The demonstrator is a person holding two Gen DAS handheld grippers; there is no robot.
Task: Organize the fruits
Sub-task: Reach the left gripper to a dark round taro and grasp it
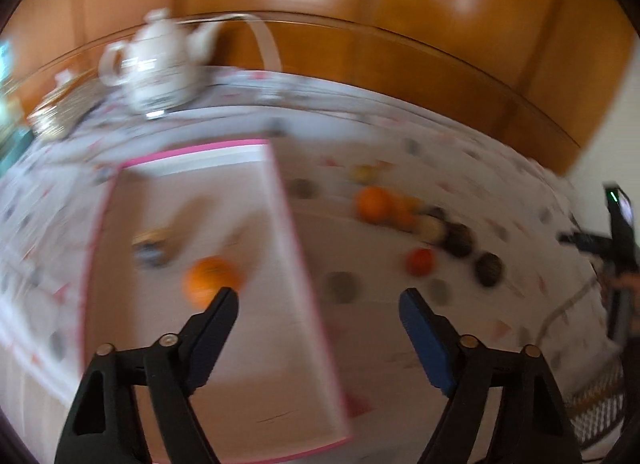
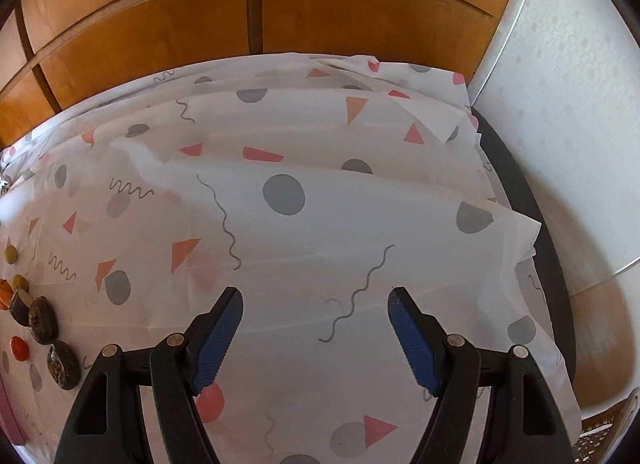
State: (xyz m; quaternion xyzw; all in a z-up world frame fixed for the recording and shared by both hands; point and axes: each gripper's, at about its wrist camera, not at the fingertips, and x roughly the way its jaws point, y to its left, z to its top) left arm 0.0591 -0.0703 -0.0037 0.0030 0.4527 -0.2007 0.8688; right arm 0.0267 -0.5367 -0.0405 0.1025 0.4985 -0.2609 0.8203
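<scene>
A white tablecloth (image 2: 320, 232) printed with grey dots, pink and orange triangles and grey squiggles covers the table, lying in soft folds toward the far edge. Behind it runs a wall of warm orange-brown wooden panels (image 2: 256, 24), and a pale textured surface curves away on the right. At the table's far left corner stands a white teapot (image 1: 154, 64), glossy and rounded, beside some blurred tableware.

A shallow rectangular tray (image 1: 296, 264) with a pink rim and a pale floor lies on the cloth. One orange (image 1: 210, 274) sits inside it, smooth and round, near a small dark item that the motion blur leaves unreadable. To the tray's right, out on the cloth, the remaining fruits (image 1: 420, 224) cluster together: another orange, a small red one, a yellowish one and several dark brown ones, perhaps rough-skinned.

The left gripper (image 1: 318, 298) hangs above the tray's right rim, its black, blue-padded jaws spread apart around nothing. The right gripper (image 2: 316, 300) hovers over bare cloth, well apart from the fruits, jaws likewise parted and empty.
</scene>
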